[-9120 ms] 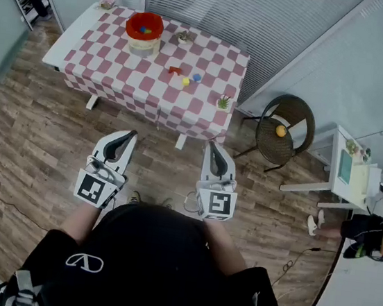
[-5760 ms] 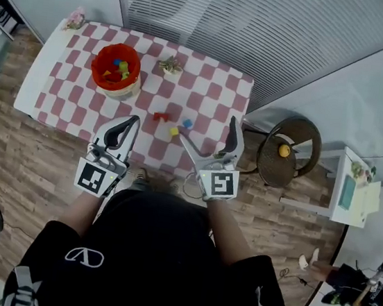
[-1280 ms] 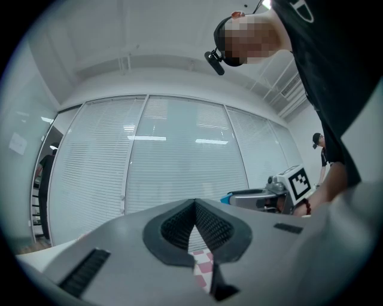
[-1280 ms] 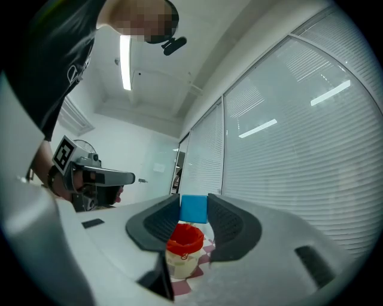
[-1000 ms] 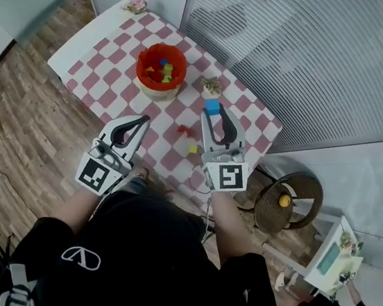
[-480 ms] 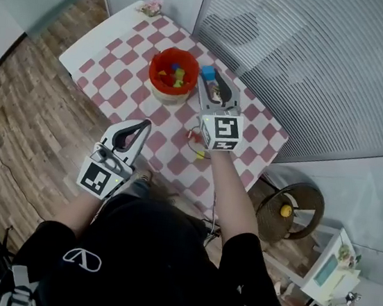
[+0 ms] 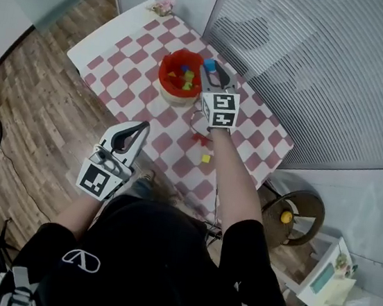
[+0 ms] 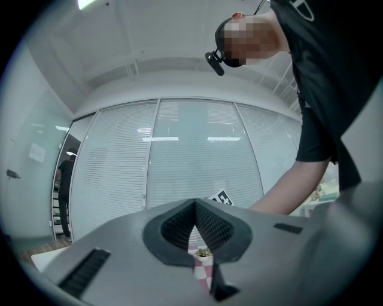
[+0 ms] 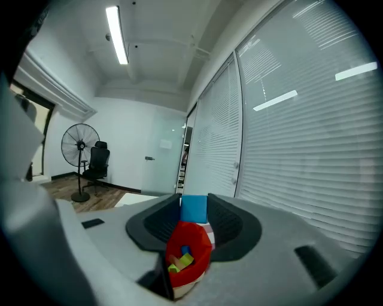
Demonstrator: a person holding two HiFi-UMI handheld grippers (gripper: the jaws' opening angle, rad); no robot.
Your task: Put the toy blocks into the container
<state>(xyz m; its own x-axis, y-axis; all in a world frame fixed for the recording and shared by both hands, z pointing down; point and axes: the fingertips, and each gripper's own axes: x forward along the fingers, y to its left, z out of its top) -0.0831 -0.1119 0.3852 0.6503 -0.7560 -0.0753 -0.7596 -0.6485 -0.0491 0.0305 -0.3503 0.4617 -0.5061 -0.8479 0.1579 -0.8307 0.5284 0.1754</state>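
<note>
The right gripper (image 7: 210, 67) is clamped on a blue block (image 9: 193, 209), held at the right rim of the red container (image 7: 163, 82). It should probably carry the block over the middle of the opening and go low before parting its jaws, so the block can't bounce out. The left gripper (image 7: 137, 128) hangs off the table (image 7: 122, 42), jaws together and empty. A red block (image 7: 199, 138) and a yellow block (image 7: 206, 158) wait on the table. No writing is readable, only square markers.

The left gripper (image 8: 194, 203) has its jaws tip to tip; below them, a little potted plant (image 8: 203, 253) stands on the checkered worktop (image 8: 199, 274).
</note>
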